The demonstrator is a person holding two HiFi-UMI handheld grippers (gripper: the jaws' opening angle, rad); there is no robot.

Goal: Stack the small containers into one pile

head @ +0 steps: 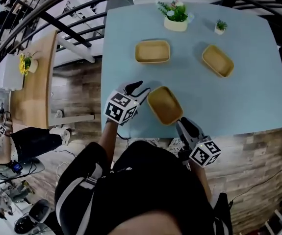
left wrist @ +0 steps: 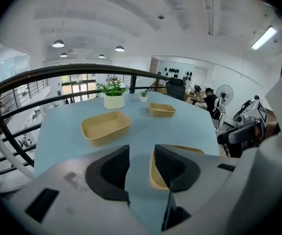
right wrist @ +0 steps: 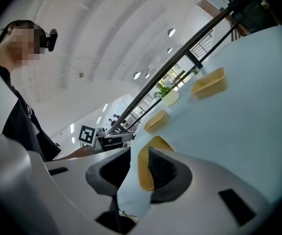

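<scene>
Three shallow tan containers lie apart on the light blue table [head: 248, 92]: one far left [head: 152, 51], one far right [head: 217, 60], one near the front edge [head: 165, 105]. My left gripper [head: 140, 89] is open just left of the near container [left wrist: 195, 151], nothing between its jaws. My right gripper [head: 182, 124] hovers at that container's near right corner, beyond the table's front edge. In the right gripper view its jaws stand apart, and the near container's end [right wrist: 143, 173] shows in the gap beside one pad. I cannot tell whether it touches.
Two small potted plants [head: 175, 17] [head: 220, 27] stand at the table's far end. A black railing [head: 72, 31] runs along the table's left side, above a lower floor. The table's front edge [head: 239, 130] is close to my body.
</scene>
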